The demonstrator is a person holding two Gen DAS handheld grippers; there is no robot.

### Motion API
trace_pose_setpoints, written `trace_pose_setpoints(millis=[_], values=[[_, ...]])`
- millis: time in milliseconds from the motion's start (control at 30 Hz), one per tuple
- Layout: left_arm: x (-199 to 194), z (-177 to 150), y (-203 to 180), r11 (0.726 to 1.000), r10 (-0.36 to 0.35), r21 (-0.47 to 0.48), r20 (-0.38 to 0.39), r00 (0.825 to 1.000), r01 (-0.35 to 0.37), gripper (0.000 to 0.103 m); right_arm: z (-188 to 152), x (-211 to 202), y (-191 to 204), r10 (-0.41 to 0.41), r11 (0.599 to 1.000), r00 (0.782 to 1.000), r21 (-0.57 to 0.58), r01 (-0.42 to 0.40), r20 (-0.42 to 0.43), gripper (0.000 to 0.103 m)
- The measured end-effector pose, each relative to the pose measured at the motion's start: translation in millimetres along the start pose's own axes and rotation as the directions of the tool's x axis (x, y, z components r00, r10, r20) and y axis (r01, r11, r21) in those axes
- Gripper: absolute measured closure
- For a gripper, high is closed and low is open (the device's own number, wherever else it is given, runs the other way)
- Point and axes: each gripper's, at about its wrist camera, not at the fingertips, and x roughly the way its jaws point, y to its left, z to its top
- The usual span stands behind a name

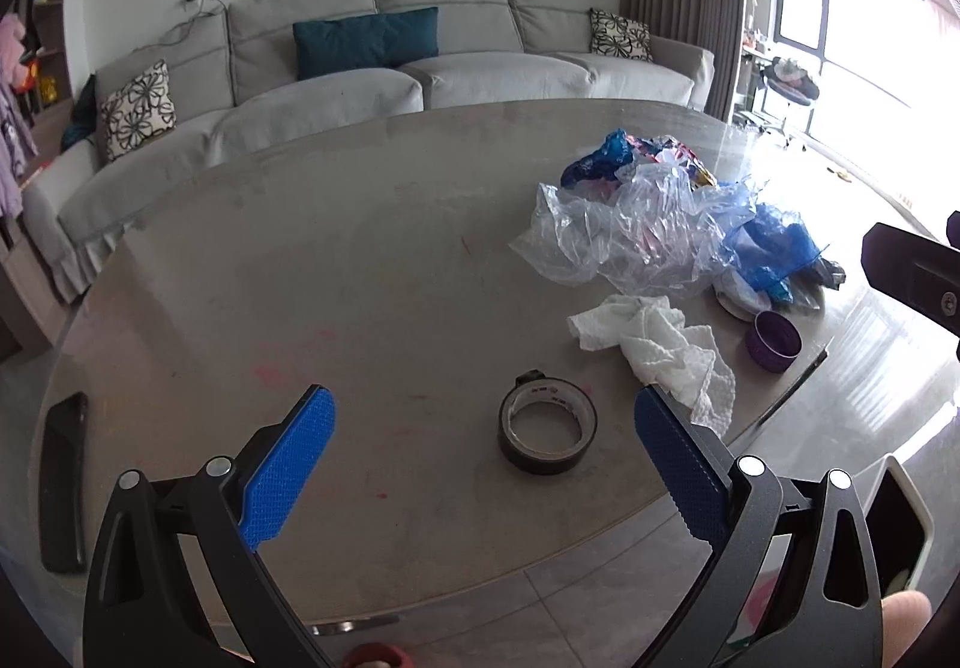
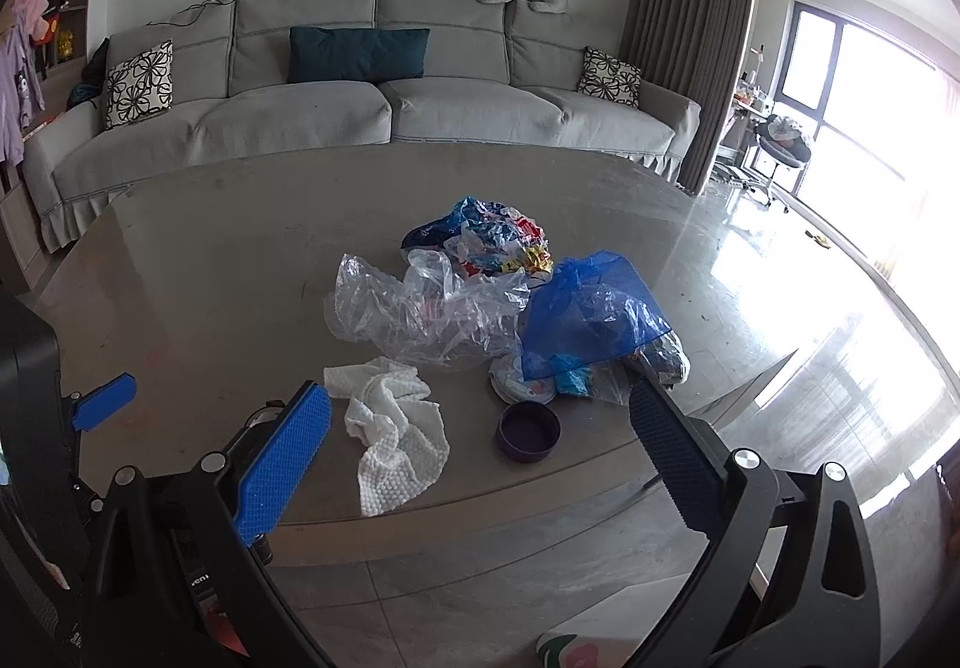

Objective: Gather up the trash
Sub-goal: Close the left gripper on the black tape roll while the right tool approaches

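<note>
Right wrist view shows the trash gathered near the middle of the round table: a crumpled clear plastic bag, a blue plastic bag lying against its right side, and a bundle of colourful wrappers just behind them. A crumpled white paper towel lies nearer the table's front edge, and a small purple cup sits beside it, just in front of a flat round lid or plate that is partly hidden under the blue bag. The pieces lie loose and overlapping, likely dropped as a heap, so light film will probably shift when pinched.

In the left wrist view a roll of dark tape stands alone in front of the paper towel, and a dark phone lies at the table's left edge; neither looks like trash.

The right gripper hangs above the near edge with its jaws spread wide, framing the towel and cup but touching nothing. The left gripper is likewise spread wide and empty, the tape roll between its fingers in the picture. Nothing seems collected yet.
</note>
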Motion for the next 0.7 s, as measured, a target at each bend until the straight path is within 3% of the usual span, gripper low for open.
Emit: trace_pose_setpoints(millis=[467, 700], values=[[70.7, -21.1, -14.6, 1.0, -0.013, -0.002, -0.163, 0.987, 0.013, 0.005, 3.2, 19.7, 7.3, -0.014, 1.0, 1.0, -0.019, 0.014, -0.019, 0.004], [74.7, -20.5, -18.0, 0.999, -0.022, 0.019, -0.155, 0.988, 0.026, 0.007, 1.4, 22.4, 2.1, -0.013, 1.0, 1.0, -0.008, 0.013, -0.019, 0.004]])
